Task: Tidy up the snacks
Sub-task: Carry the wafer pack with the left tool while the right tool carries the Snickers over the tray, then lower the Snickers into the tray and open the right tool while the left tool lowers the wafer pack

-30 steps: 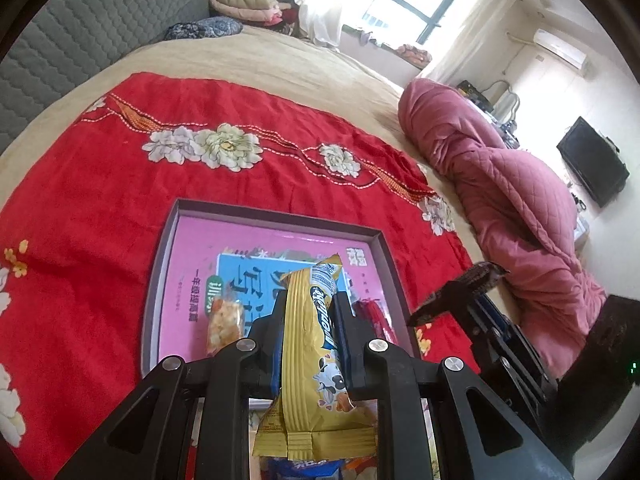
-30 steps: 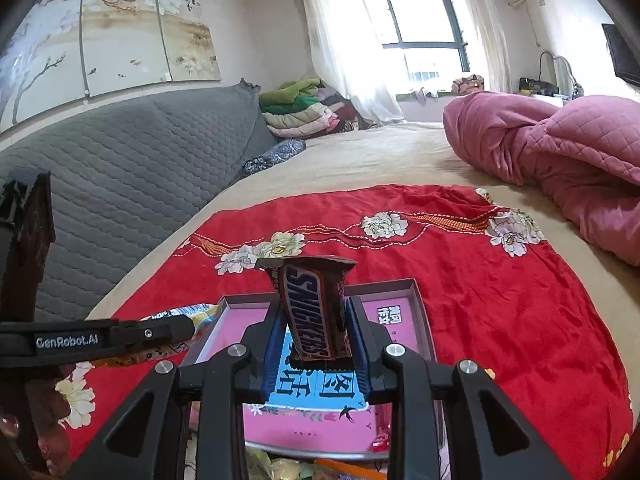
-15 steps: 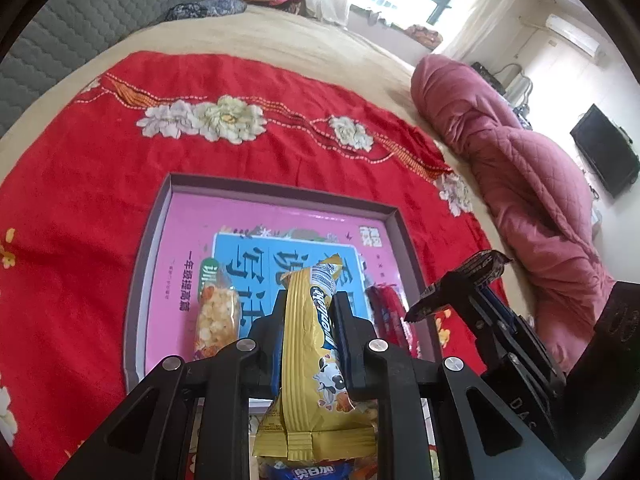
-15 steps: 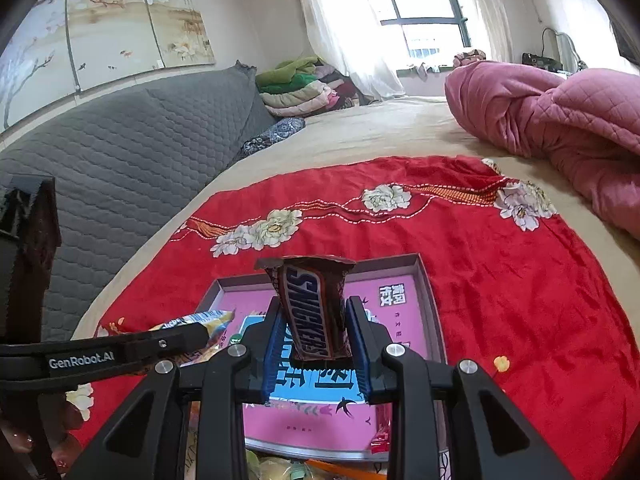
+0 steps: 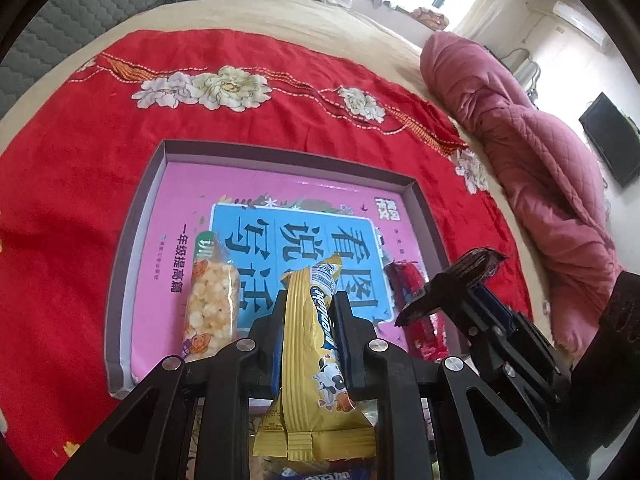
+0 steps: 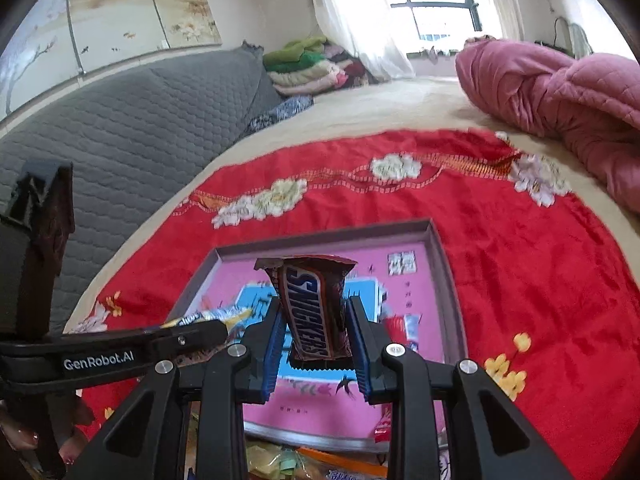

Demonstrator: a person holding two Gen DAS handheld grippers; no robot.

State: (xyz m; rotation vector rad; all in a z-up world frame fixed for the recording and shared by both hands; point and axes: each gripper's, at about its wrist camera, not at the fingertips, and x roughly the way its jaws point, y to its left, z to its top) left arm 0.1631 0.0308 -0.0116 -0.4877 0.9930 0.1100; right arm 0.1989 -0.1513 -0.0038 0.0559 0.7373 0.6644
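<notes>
My left gripper (image 5: pixel 310 312) is shut on a yellow snack bar (image 5: pixel 308 364) with a cow picture, held above the near part of a shallow grey-rimmed box (image 5: pixel 280 152) with a pink and blue printed bottom. A clear popcorn-like snack bar (image 5: pixel 210 300) and a red packet (image 5: pixel 416 312) lie in the box. My right gripper (image 6: pixel 316 320) is shut on a Snickers bar (image 6: pixel 312 308), held above the same box (image 6: pixel 440 248). The right gripper also shows in the left wrist view (image 5: pixel 460 280), to the right.
The box rests on a red flowered cloth (image 5: pixel 80 160) on a bed. A pink quilt (image 5: pixel 540 152) lies at the right. A grey padded headboard (image 6: pixel 120 128) and folded clothes (image 6: pixel 304 64) stand at the far left. Loose snack wrappers (image 6: pixel 312 464) lie below the grippers.
Both grippers have moved forward and down towards the box, which now looks larger and closer. Each keeps its bar.
</notes>
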